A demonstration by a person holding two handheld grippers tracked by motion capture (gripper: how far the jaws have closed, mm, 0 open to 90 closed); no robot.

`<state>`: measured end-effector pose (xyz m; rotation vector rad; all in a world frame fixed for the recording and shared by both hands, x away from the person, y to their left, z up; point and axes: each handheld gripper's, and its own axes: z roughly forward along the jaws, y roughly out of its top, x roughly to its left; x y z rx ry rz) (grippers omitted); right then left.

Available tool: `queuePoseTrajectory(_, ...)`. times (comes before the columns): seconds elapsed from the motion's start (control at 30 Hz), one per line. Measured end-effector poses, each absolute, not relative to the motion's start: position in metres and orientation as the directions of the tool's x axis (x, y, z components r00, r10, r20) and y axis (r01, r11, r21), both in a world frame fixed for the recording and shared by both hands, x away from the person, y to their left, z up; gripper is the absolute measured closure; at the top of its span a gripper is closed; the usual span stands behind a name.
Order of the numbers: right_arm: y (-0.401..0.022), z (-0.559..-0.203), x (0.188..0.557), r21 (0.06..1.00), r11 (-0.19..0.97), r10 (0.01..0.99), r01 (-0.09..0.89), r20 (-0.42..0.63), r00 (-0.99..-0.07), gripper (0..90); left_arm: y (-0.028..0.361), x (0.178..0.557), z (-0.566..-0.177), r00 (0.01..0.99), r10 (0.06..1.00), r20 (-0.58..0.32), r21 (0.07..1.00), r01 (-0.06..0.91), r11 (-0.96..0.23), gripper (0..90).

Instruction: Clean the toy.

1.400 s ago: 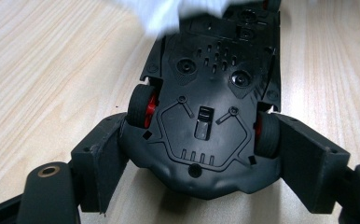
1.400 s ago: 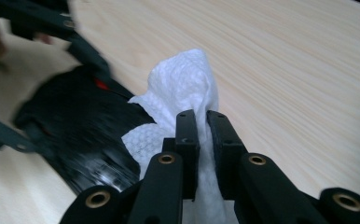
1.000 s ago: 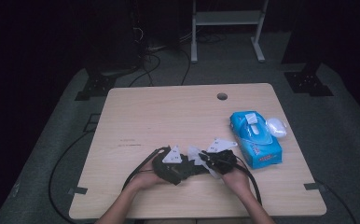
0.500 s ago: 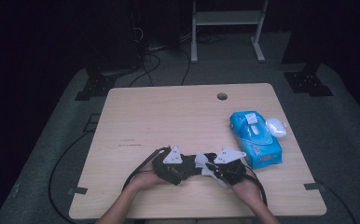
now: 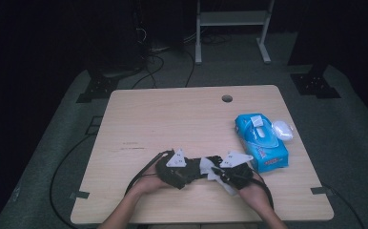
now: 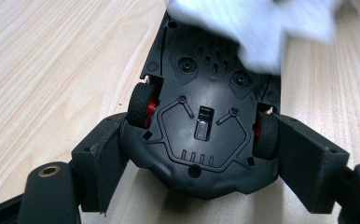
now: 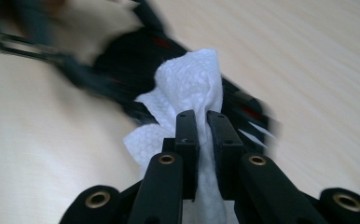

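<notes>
A black toy car (image 6: 201, 116) lies belly up, showing its underside and red-hubbed wheels. My left gripper (image 6: 201, 135) is shut on it, one jaw against each side by the wheels. In the high view the left gripper (image 5: 182, 171) and the right gripper (image 5: 222, 172) meet near the table's front edge. My right gripper (image 7: 204, 123) is shut on a white tissue (image 7: 192, 79), which is pressed against the blurred car (image 7: 127, 60). The tissue (image 6: 257, 28) covers the car's far end in the left gripper view.
A blue pack of wipes (image 5: 260, 140) lies at the right of the wooden table (image 5: 172, 119), with a small white object (image 5: 282, 130) beside it. A cable hole (image 5: 227, 98) sits near the far edge. Cables trail off the front left.
My right gripper has slid a little to the right and toward the front edge with the tissue across the car. The left gripper and the car have stayed put.
</notes>
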<state>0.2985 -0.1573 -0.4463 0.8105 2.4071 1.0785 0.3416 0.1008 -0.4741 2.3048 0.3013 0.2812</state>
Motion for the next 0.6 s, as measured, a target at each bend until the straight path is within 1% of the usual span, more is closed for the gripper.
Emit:
queuePoseTrajectory(0.07,-0.174,-0.446,0.306,0.776,0.489,0.692,0.399,-0.066,-0.719,82.9,0.101,0.342,-0.474,0.947,0.302,0.105,0.735,0.131,-0.665,22.5)
queuePoseTrajectory(0.13,-0.181,-0.445,0.308,0.778,0.473,0.709,0.413,-0.057,-0.703,82.9,0.1,0.342,-0.474,0.948,0.298,0.108,0.734,0.126,-0.667,22.6)
queuePoseTrajectory(0.23,-0.17,-0.445,0.307,0.777,0.492,0.685,0.392,-0.067,-0.726,82.9,0.097,0.342,-0.474,0.949,0.298,0.106,0.736,0.127,-0.665,22.8)
queuePoseTrajectory(0.37,-0.141,-0.445,0.309,0.775,0.526,0.63,0.351,-0.077,-0.773,82.9,0.096,0.339,-0.473,0.952,0.29,0.102,0.74,0.123,-0.662,23.4)
queuePoseTrajectory(0.47,-0.122,-0.445,0.31,0.763,0.563,0.594,0.319,-0.105,-0.797,82.9,0.097,0.339,-0.472,0.951,0.289,0.105,0.74,0.12,-0.662,23.8)
queuePoseTrajectory(0.53,-0.119,-0.444,0.314,0.756,0.573,0.593,0.318,-0.114,-0.797,82.9,0.099,0.34,-0.473,0.951,0.294,0.094,0.745,0.128,-0.655,23.8)
queuePoseTrajectory(0.6,-0.122,-0.445,0.318,0.762,0.554,0.606,0.336,-0.092,-0.791,82.9,0.1,0.342,-0.475,0.952,0.297,0.078,0.751,0.14,-0.645,23.8)
